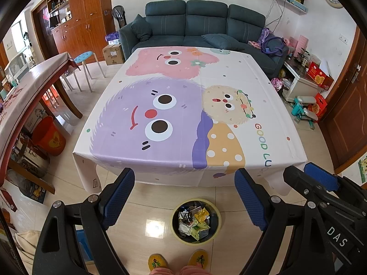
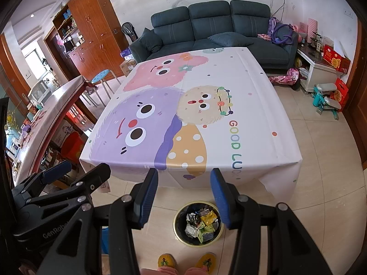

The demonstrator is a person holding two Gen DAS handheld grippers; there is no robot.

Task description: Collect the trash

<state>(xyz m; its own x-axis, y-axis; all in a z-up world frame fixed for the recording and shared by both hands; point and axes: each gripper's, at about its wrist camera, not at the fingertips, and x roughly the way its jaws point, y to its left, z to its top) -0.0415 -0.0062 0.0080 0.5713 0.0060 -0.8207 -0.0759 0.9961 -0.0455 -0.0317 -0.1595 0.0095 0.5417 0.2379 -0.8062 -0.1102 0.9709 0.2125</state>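
Note:
A round bin (image 1: pixel 195 221) with a yellow-green rim stands on the floor just in front of the table, and it also shows in the right wrist view (image 2: pixel 198 222). It holds several crumpled wrappers (image 1: pixel 195 222) (image 2: pixel 201 223). My left gripper (image 1: pixel 184 178) is open and empty, held above the bin at the table's near edge. My right gripper (image 2: pixel 184 181) is open and empty, also above the bin. The right gripper shows at the right of the left wrist view (image 1: pixel 312 178). The left gripper shows at the left of the right wrist view (image 2: pixel 75 171).
The table wears a cartoon-monster tablecloth (image 1: pixel 183 105) (image 2: pixel 190 114). A dark sofa (image 1: pixel 195 27) stands behind it. A dining table (image 1: pixel 27 87) and a red bucket (image 1: pixel 49 135) are left. A blue stool (image 1: pixel 83 58) stands at the back left. Yellow slippers (image 1: pixel 179 261) are beneath me.

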